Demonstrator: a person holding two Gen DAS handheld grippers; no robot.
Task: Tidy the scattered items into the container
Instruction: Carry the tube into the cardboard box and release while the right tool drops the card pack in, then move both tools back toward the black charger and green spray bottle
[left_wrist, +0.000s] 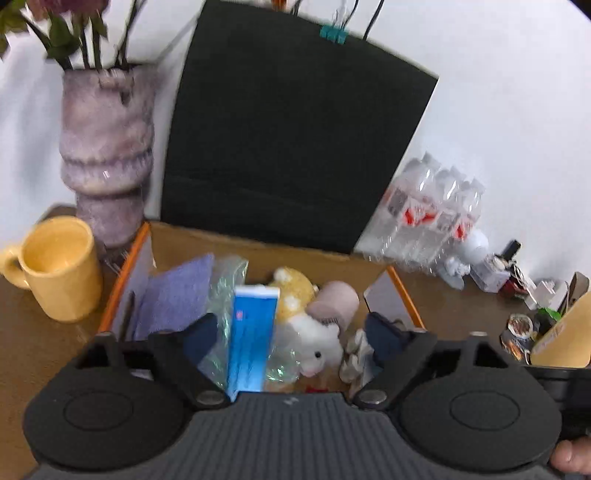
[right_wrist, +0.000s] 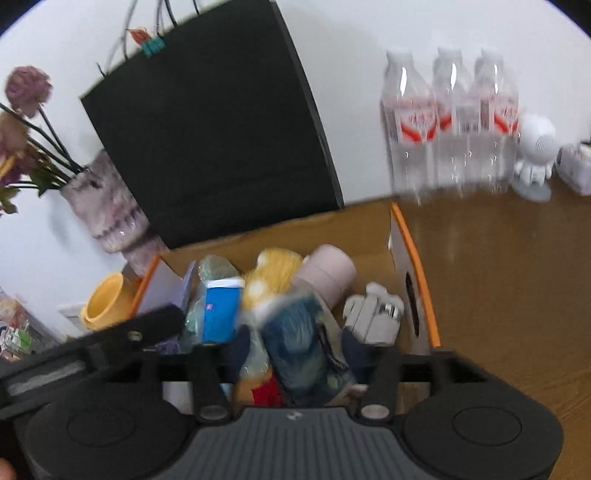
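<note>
The cardboard box with orange edges (left_wrist: 406, 295) (right_wrist: 417, 273) lies under both grippers. It holds a purple cloth (left_wrist: 177, 291), a plastic bag, a yellow plush (left_wrist: 295, 291), a white plush (left_wrist: 317, 339), a pink cylinder (left_wrist: 338, 299) (right_wrist: 328, 269) and a grey-white item (right_wrist: 373, 314). My left gripper (left_wrist: 291, 336) is open over the box. A blue carton (left_wrist: 253, 339) (right_wrist: 219, 310) stands blurred between its fingers, touching neither. My right gripper (right_wrist: 295, 350) is open, with a blurred blue-patterned pouch (right_wrist: 306, 343) between its fingers.
A yellow mug (left_wrist: 59, 269) and a purple vase of flowers (left_wrist: 107, 147) stand left of the box. A black board (left_wrist: 295, 129) leans behind it. Water bottles (right_wrist: 450, 122), a white figurine (right_wrist: 535, 155) and small clutter (left_wrist: 524, 325) sit to the right on the brown table.
</note>
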